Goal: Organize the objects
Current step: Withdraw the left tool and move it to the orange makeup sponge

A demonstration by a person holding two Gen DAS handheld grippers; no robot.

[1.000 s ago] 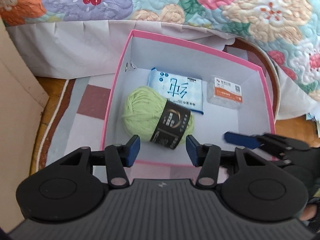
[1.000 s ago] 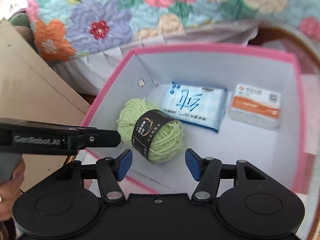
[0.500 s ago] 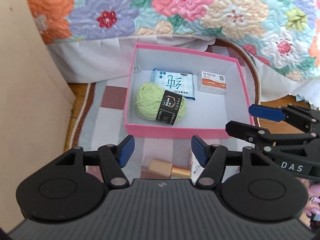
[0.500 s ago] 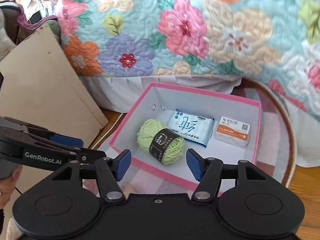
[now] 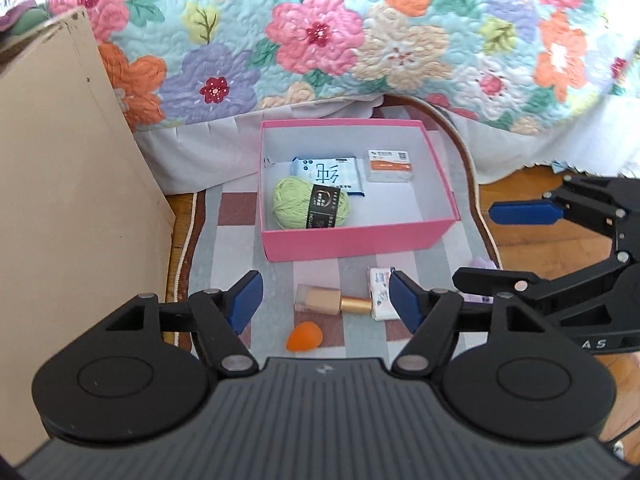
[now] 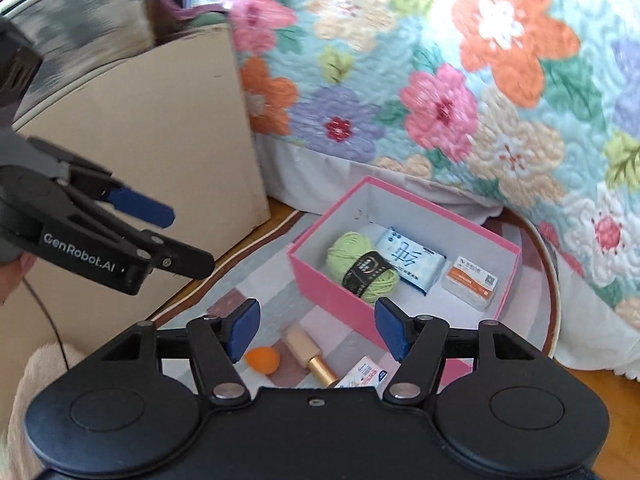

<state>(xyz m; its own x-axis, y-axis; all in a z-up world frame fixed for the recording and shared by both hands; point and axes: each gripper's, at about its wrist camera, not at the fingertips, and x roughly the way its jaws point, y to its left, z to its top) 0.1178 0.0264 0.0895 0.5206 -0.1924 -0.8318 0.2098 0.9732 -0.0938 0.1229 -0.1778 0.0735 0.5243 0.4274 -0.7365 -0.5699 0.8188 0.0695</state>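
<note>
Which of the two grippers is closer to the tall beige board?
Left. The left gripper hangs beside the beige board; the right gripper is out by the rug's opposite edge.

I see open floor inside the pink box at its right front. On the rug before it, the bottle, orange sponge and white packet crowd the approach; cardboard walls the left.

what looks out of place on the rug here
Three items lie loose on the rug in front of the pink box instead of inside it: a foundation bottle on its side, an orange sponge and a small white packet. Nothing looks spilled or damaged.
</note>
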